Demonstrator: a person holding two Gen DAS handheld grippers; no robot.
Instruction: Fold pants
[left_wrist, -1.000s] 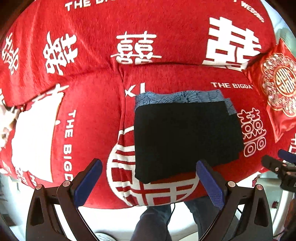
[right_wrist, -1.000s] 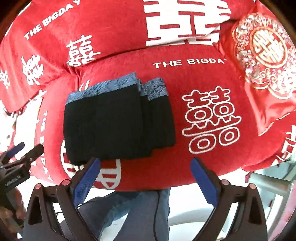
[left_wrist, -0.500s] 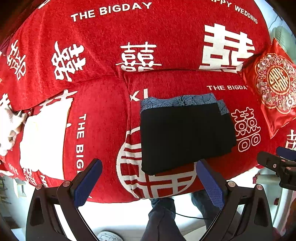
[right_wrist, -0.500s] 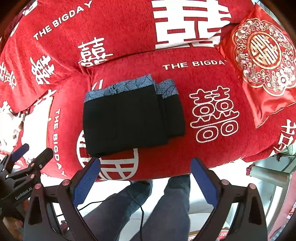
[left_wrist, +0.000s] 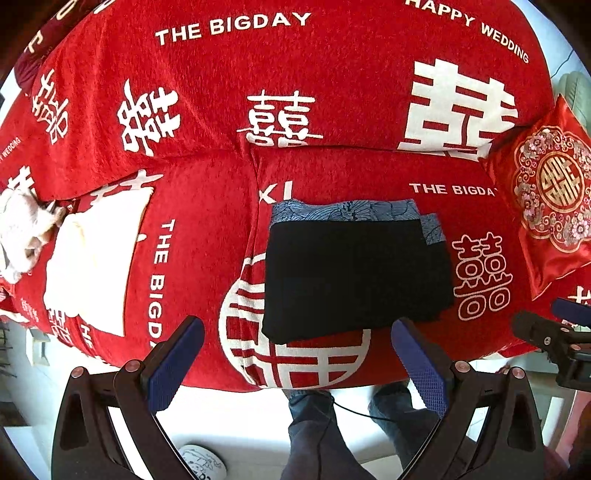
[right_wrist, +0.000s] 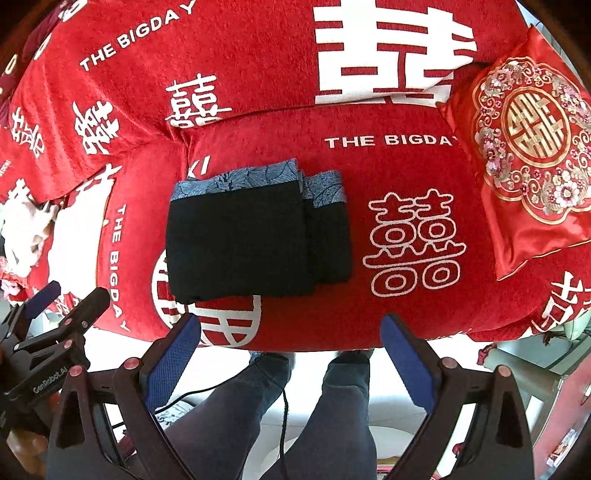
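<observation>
Hand-held grippers (left_wrist: 297, 360) (right_wrist: 291, 360) agape above folded pants (right_wrist: 255, 236)

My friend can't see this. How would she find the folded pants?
Look at the big red sofa cover with white writing. On its seat lie the pants, a flat black folded bundle. Only they are black, with a blue patterned band along the far edge.
</observation>
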